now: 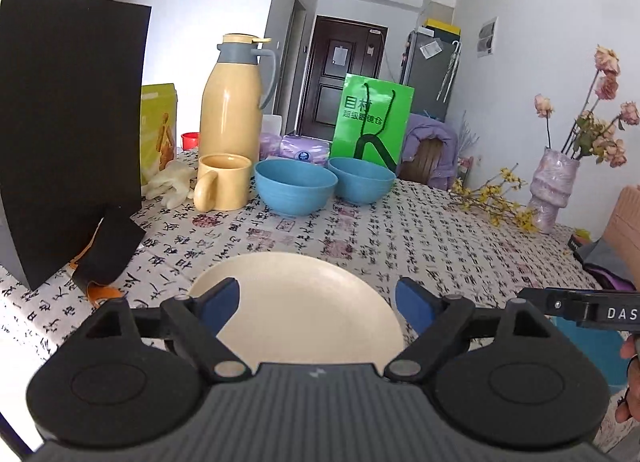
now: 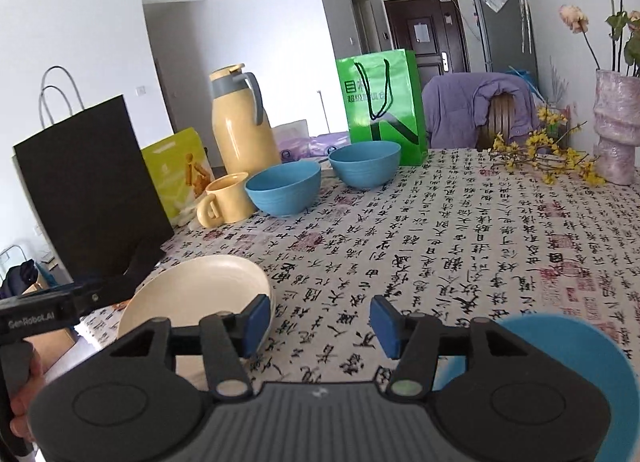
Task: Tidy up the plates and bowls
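A cream plate (image 1: 300,286) lies on the patterned tablecloth right under my left gripper (image 1: 318,300), whose blue pads stand wide apart above it, open and touching nothing. In the right wrist view the same cream plate (image 2: 192,294) is left of my right gripper (image 2: 320,320), which is open over bare cloth. A blue plate (image 2: 568,346) lies at the lower right, partly hidden by the gripper body. Two blue bowls (image 1: 296,186) (image 1: 362,178) sit side by side farther back, also seen from the right as a near bowl (image 2: 284,188) and a far bowl (image 2: 364,164).
A tall black paper bag (image 1: 68,122) stands at the left. Behind the bowls are a yellow thermos (image 1: 232,102), a yellow mug (image 1: 222,182) and a green bag (image 1: 372,122). A vase of dried flowers (image 1: 552,190) and yellow twigs (image 2: 540,158) lie at the right.
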A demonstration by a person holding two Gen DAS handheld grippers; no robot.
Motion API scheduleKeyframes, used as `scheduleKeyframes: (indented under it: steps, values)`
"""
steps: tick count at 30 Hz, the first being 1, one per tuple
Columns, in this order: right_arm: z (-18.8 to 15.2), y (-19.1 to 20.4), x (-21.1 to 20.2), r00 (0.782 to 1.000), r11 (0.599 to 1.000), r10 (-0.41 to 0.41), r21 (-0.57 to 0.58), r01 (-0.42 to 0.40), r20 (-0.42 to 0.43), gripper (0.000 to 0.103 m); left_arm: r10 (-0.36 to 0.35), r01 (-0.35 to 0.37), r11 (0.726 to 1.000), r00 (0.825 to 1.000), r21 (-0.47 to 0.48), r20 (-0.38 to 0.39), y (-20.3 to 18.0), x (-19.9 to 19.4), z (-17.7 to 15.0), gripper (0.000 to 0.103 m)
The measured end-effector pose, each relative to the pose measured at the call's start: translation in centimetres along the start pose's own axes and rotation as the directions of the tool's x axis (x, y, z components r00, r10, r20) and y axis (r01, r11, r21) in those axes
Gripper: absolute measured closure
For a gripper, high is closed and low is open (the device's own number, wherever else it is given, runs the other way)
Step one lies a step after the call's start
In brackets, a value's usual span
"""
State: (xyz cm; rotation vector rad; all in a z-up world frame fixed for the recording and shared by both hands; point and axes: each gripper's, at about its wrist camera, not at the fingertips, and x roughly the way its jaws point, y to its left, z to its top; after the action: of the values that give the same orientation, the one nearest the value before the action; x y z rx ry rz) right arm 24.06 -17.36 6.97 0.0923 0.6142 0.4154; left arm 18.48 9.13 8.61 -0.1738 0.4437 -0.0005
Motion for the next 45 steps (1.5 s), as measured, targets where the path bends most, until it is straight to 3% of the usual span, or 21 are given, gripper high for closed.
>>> scheduleKeyframes:
  steps: [3, 7, 12, 16, 20, 26, 29, 31, 33, 36, 42, 44, 45]
  values:
    - [1.2, 0.1, 1.6, 1.0, 1.0, -0.01, 0.027, 0.01, -0.009, 0.04, -0.005, 0.005, 1.0, 1.0, -0.025, -0.004, 1.3, 1.5, 1.2, 0.005]
    - [3.5, -0.2, 4.1, 1.0, 0.998, 0.0, 0.065, 0.002, -0.028, 0.038, -0.036, 0.034, 0.996, 0.999, -0.081, -0.025, 3.2, 4.1, 3.5, 0.002]
    - [7.6, 0.5, 7.3, 0.998, 0.999, 0.033, 0.011, -0.033, -0.059, 0.038, -0.116, 0.085, 0.972, 0.984, -0.221, -0.132, 6.1, 9.4, 7.2, 0.002]
    - [10.7, 1.0, 10.4, 0.992, 0.997, 0.084, 0.008, -0.083, -0.092, 0.037, -0.109, 0.06, 0.969, 0.974, -0.241, -0.197, 7.1, 13.9, 9.4, 0.002]
    - [13.9, 1.1, 13.9, 0.986, 0.993, 0.118, 0.031, -0.116, -0.118, 0.037, -0.109, 0.05, 0.964, 0.971, -0.262, -0.214, 8.1, 17.6, 11.5, 0.002]
    - [17.1, 0.5, 20.2, 0.981, 0.991, 0.12, 0.076, -0.109, -0.155, 0.037, -0.049, -0.031, 0.948, 0.969, -0.317, -0.241, 9.7, 23.1, 13.2, 0.004]
    - [18.0, -0.2, 23.8, 0.98, 0.993, 0.099, 0.087, -0.085, -0.172, 0.037, -0.023, -0.071, 0.936, 0.965, -0.345, -0.26, 10.3, 25.8, 13.6, 0.014]
    - [18.7, -1.1, 26.5, 0.975, 0.987, 0.101, 0.146, -0.072, -0.2, 0.037, -0.028, -0.085, 0.922, 0.959, -0.379, -0.283, 10.6, 27.7, 13.7, 0.025]
    - [19.1, -2.0, 29.1, 0.966, 0.972, 0.124, 0.222, -0.072, -0.227, 0.037, -0.041, -0.098, 0.897, 0.953, -0.431, -0.302, 11.0, 29.2, 13.4, 0.031]
    - [19.3, -2.7, 32.8, 0.959, 0.959, 0.134, 0.275, -0.062, -0.251, 0.04, -0.038, -0.118, 0.885, 0.946, -0.45, -0.322, 11.0, 31.1, 12.9, 0.042]
    - [18.5, -2.3, 37.7, 0.943, 0.951, 0.148, 0.305, -0.053, -0.297, 0.054, -0.008, -0.149, 0.871, 0.949, -0.469, -0.315, 11.2, 32.9, 12.5, 0.058]
    - [18.2, -1.9, 38.6, 0.944, 0.954, 0.141, 0.295, -0.049, -0.298, 0.064, -0.001, -0.158, 0.866, 0.948, -0.475, -0.318, 11.4, 33.4, 12.4, 0.067]
    - [18.1, -1.8, 39.1, 0.942, 0.955, 0.139, 0.293, -0.046, -0.305, 0.074, -0.009, -0.155, 0.863, 0.947, -0.481, -0.32, 11.5, 33.8, 12.4, 0.079]
